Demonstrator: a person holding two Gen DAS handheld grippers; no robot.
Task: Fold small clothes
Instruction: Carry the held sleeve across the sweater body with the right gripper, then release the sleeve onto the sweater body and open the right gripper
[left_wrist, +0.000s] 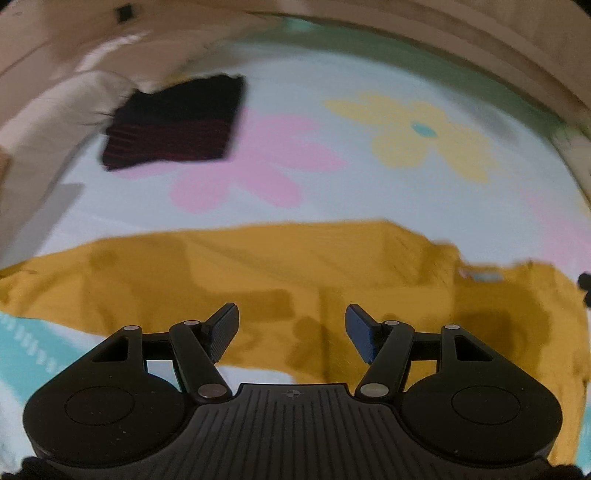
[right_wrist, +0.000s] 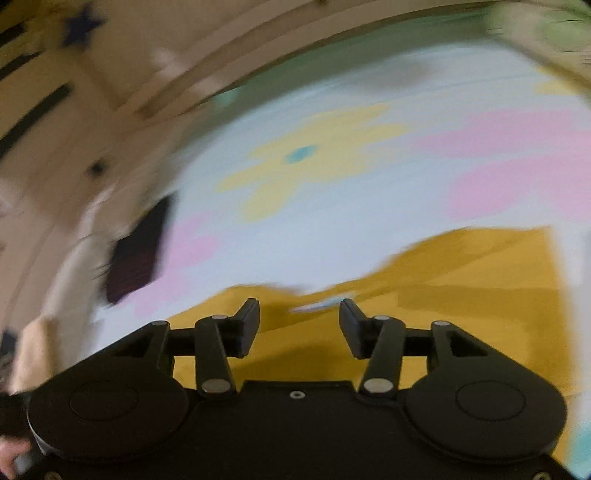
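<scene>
A yellow shirt (left_wrist: 295, 273) is lying spread on the flowered blanket (left_wrist: 369, 192), at its near side. The left gripper (left_wrist: 291, 328) is hovering over the shirt with jaws wide apart, holding nothing. The right gripper (right_wrist: 299, 325) is likewise gaping empty above the shirt (right_wrist: 461, 280). A dark folded cloth (left_wrist: 173, 122) is sitting at the blanket's far left corner.

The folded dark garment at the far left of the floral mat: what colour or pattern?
Black with thin dark-red stripes; clearest in the left wrist view.

yellow garment (left_wrist: 295, 266): cut off left, right | dark folded cloth (right_wrist: 136, 251): smeared (motion blur), details unreadable
</scene>
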